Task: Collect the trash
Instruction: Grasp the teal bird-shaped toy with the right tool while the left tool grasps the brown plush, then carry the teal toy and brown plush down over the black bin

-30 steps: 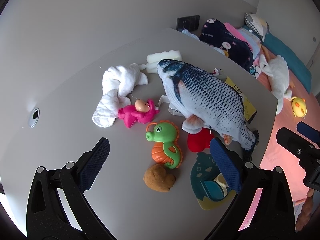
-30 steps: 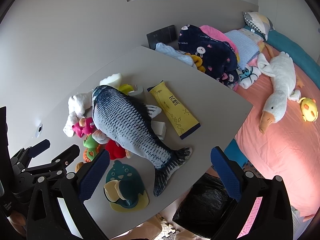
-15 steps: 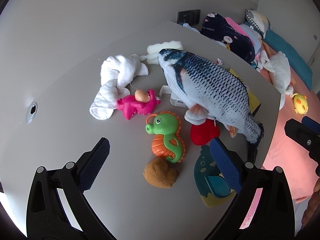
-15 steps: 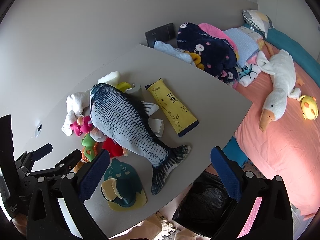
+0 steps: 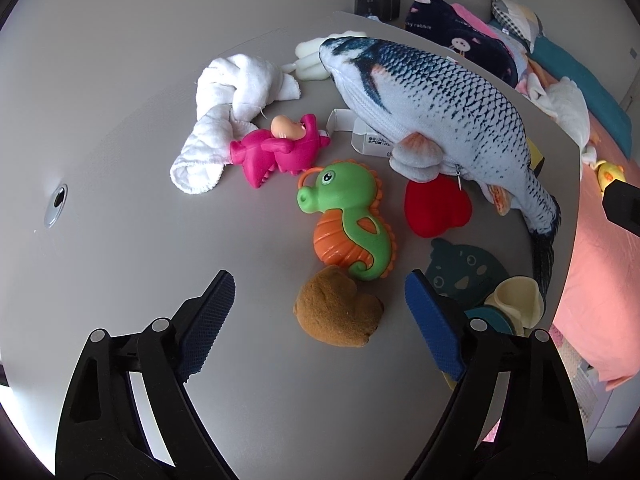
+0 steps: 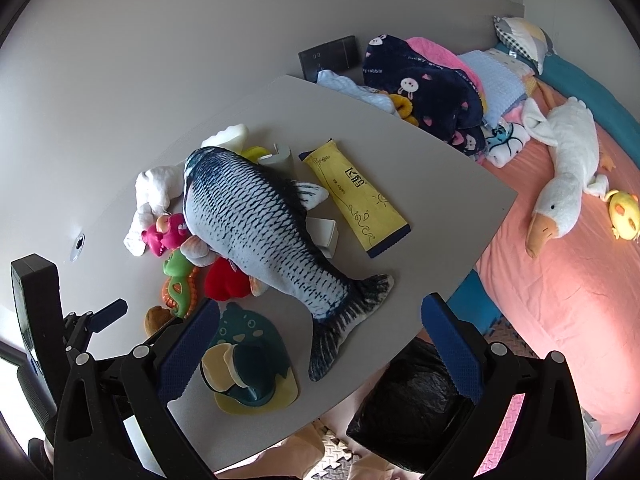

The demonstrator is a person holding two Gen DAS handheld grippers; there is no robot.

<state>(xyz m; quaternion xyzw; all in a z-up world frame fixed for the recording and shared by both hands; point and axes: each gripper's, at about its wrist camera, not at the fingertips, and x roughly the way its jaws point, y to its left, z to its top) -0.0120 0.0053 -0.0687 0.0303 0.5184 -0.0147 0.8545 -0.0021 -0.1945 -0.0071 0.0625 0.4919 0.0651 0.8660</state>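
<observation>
A yellow snack wrapper [image 6: 354, 196] lies on the grey table [image 6: 420, 168] beside a plush fish [image 6: 256, 224]. Small white boxes lie by the fish [image 6: 325, 234], one partly under it in the left wrist view [image 5: 370, 142]. A black trash bag [image 6: 404, 404] sits on the floor below the table's near edge. My left gripper [image 5: 320, 312] is open and empty, low over the table above a brown plush [image 5: 338, 312]. My right gripper [image 6: 320, 344] is open and empty, high above the table's near edge.
Toys crowd the table: a green seahorse [image 5: 348, 220], a pink doll [image 5: 280, 150], a red plush [image 5: 436, 204], a white towel [image 5: 228, 112], a teal slipper [image 6: 248, 360]. A bed [image 6: 580, 280] with a plush goose [image 6: 560, 184] and folded blankets [image 6: 424, 84] stands to the right.
My left gripper has moved forward and lower toward the toys, now over the brown plush. My right gripper has shifted slightly; both stay open.
</observation>
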